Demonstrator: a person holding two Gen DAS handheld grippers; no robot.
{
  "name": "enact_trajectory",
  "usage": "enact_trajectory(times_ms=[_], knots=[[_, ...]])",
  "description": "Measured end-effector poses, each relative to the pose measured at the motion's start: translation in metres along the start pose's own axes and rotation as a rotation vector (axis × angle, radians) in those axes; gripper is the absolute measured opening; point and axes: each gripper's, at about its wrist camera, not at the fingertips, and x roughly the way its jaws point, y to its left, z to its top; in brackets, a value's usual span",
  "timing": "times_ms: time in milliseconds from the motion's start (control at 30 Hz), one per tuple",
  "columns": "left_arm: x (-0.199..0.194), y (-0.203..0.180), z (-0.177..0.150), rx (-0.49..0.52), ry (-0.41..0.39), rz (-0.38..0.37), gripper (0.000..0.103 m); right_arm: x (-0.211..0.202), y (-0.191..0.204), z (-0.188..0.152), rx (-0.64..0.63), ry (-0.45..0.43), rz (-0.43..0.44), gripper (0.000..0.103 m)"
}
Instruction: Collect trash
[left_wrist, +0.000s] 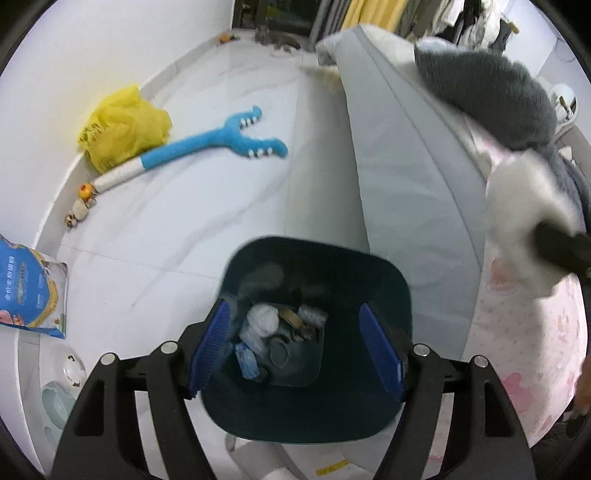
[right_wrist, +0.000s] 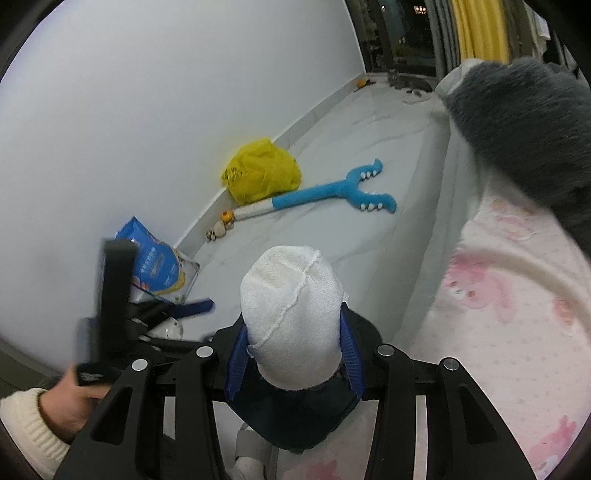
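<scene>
A dark teal trash bin (left_wrist: 373, 280) stands on the floor by the bed, with several bits of trash (left_wrist: 266, 325) in its bottom. My left gripper (left_wrist: 295, 347) is open right above the bin's mouth and holds nothing. My right gripper (right_wrist: 293, 354) is shut on a white cloth-like wad (right_wrist: 291, 310) and holds it over the same bin (right_wrist: 295, 421). The wad (left_wrist: 528, 206) also shows blurred at the right edge of the left wrist view. The left gripper (right_wrist: 192, 308) shows at the left of the right wrist view, held in a hand.
A bed with a grey mattress (left_wrist: 399, 166), pink sheet (right_wrist: 509, 302) and dark grey fluffy blanket (right_wrist: 517, 125) fills the right. On the white floor lie a blue forked toy (left_wrist: 221, 140), a yellow bag (left_wrist: 125, 125), small balls (left_wrist: 81, 206) and a blue packet (left_wrist: 29, 291) by the wall.
</scene>
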Motion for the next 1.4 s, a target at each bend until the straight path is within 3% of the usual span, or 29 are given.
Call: enact_trajectory(times_ms=[467,633,767,900,1067,1400], knots=[[-0.046,0.035,0.007,-0.024,-0.150,-0.017,0.078,0.089,0.025,-0.019,-0.037,0.233,-0.053,0.045],[-0.074,0.032,0.006,0.000,-0.238,-0.019,0.083,0.103,0.032,-0.028,-0.048,0.273,-0.068,0.051],[-0.097,0.021,0.001,0.009,-0.305,-0.022,0.086,0.105,0.031,-0.032,-0.039,0.285,-0.073,0.062],[-0.116,0.009,-0.003,0.031,-0.360,-0.029,0.090,0.094,0.030,-0.032,-0.034,0.266,-0.058,0.071],[-0.138,-0.010,-0.009,0.056,-0.424,-0.035,0.097,0.057,0.025,-0.029,-0.030,0.182,-0.045,0.081],[-0.148,-0.064,-0.025,0.118,-0.440,0.014,0.100,-0.062,-0.007,-0.041,-0.048,-0.057,-0.182,0.092]])
